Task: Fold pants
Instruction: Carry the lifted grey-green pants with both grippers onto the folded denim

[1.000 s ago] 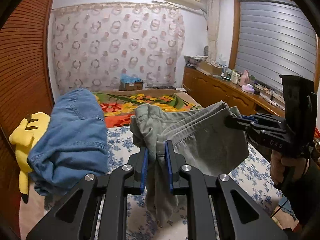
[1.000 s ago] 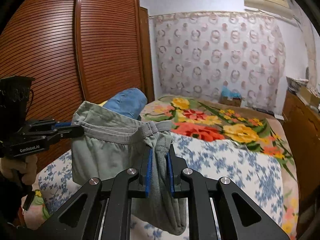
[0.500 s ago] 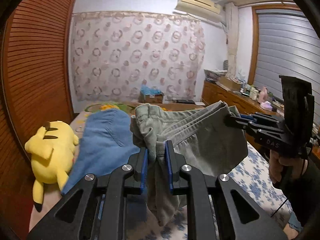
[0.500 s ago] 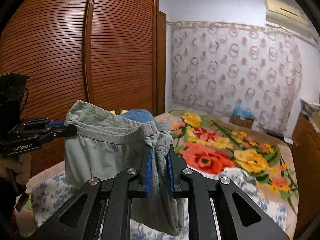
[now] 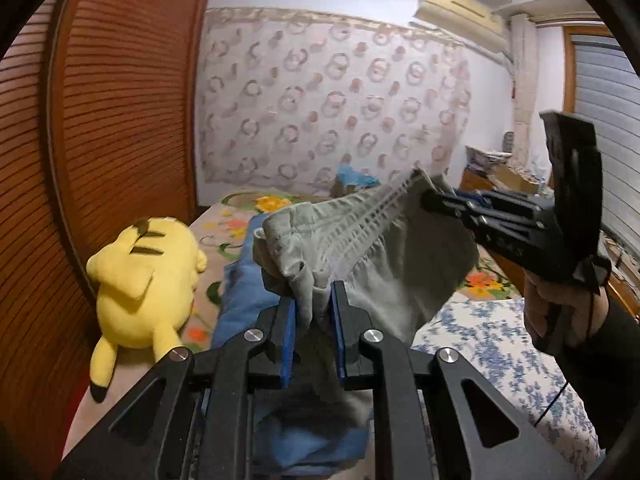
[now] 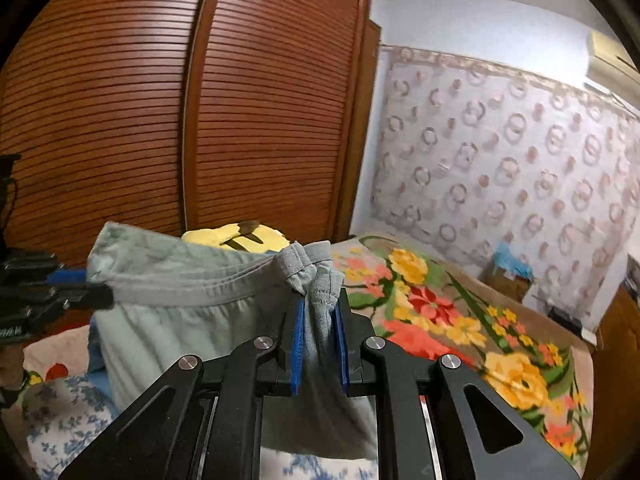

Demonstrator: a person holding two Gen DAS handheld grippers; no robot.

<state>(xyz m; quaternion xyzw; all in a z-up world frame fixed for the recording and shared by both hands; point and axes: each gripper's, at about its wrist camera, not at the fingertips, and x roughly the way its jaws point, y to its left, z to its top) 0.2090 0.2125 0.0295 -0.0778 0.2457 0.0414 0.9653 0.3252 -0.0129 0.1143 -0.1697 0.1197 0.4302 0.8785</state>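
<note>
In your left wrist view, your left gripper (image 5: pixel 313 320) is pinched on a bunched corner of the soft grey-green elastic-waist pants (image 5: pixel 372 256), at the near end of the waistband. From there the waistband runs up toward 2 o'clock to your right gripper (image 5: pixel 426 196), which bites the other corner. So the long axis you are holding is the waistband, pulled fairly straight between your two hands, and the fabric hangs in the air below it. Directly beneath, toward 6 o'clock, lies a folded blue denim garment (image 5: pixel 244 304); a yellow plush toy (image 5: pixel 144 280) sits at 9 o'clock on the bed.

In your right wrist view, your right gripper (image 6: pixel 318 336) is clamped on its own corner of the pants (image 6: pixel 176 320), and the waistband leads off to 9 o'clock, where your left gripper (image 6: pixel 100 298) grips it. The flowered bedspread (image 6: pixel 440 320) lies open at 3 o'clock; judging by that, the lay-down room is on your right hand's side.
</note>
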